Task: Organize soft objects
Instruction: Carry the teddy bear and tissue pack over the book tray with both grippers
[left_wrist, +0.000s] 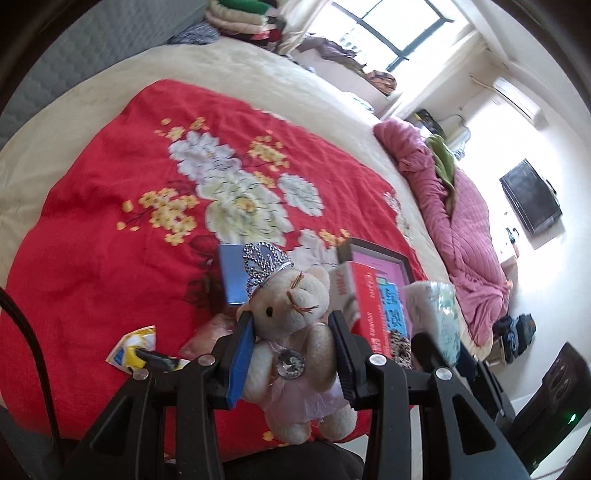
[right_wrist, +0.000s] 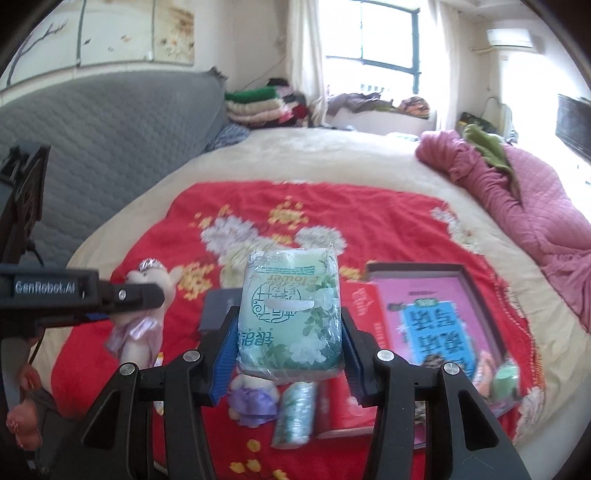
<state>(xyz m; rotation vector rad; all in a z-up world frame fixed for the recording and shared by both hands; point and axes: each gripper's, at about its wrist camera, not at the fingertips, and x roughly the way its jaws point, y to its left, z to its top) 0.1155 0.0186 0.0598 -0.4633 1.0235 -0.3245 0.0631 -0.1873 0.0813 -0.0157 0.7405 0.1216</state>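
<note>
Left wrist view shows my left gripper (left_wrist: 291, 354) pinching the bear (left_wrist: 295, 332) at its middle, my right gripper (right_wrist: 290, 343) squeezing the tissue pack (right_wrist: 291, 314), both lifted off the bed (right_wrist: 332, 206) for sorting.

Bed (right_wrist: 325, 155), cream cover, with red floral blanket (right_wrist: 258, 206) spread on it; on blanket: open box (right_wrist: 465, 273) holding pink book, red book (right_wrist: 360, 302), small doll (right_wrist: 253, 400), tissue pack (right_wrist: 295, 413), yellow wrapper (left_wrist: 131, 349); pink quilt (right_wrist: 517, 206) bunched along right edge.
</note>
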